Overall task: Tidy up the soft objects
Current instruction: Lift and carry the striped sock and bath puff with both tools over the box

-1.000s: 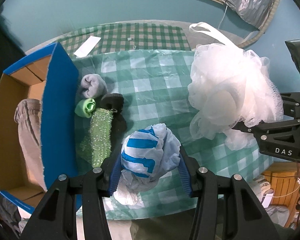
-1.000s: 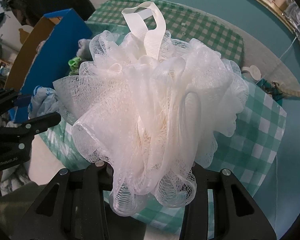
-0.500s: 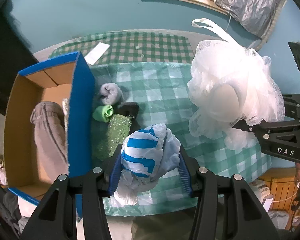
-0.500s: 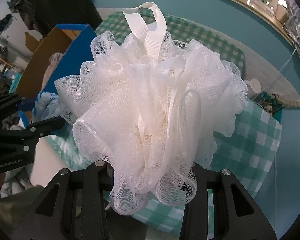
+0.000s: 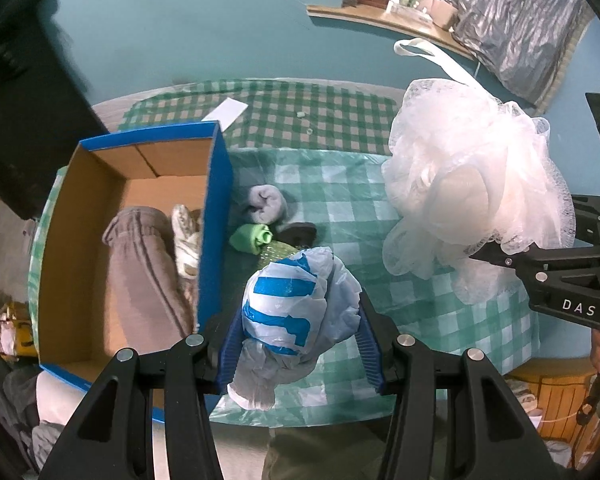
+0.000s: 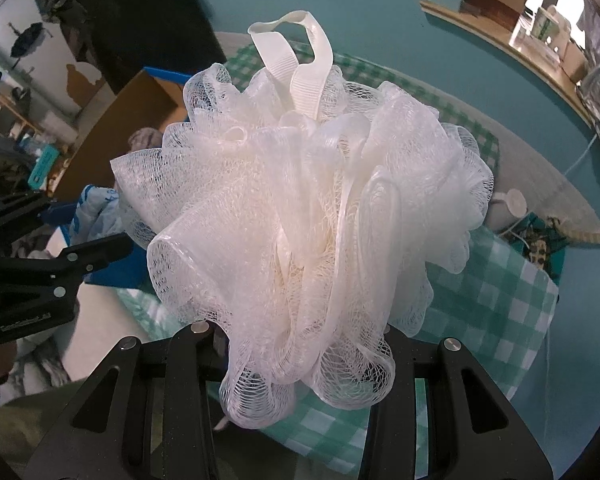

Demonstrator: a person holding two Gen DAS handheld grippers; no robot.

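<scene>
Our left hand-held gripper (image 5: 300,336) pinches a crinkled blue-striped white plastic bag (image 5: 296,312) between ribbed blue pads. Our right hand-held gripper (image 6: 300,344) clamps a frothy white mesh bath pouf (image 6: 300,208), its ribbed ribbon loop (image 6: 296,64) sticking out beyond. Left of the left hand-held gripper sits an open blue cardboard box (image 5: 216,216).

White mesh pouf (image 6: 300,220), crinkly plastic bag (image 5: 296,312), cardboard box (image 5: 92,248).

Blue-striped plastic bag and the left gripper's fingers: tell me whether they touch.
Touching. The left wrist view shows the blue-striped plastic bag bunched between the left gripper, both blue fingers pressed against its sides.
</scene>
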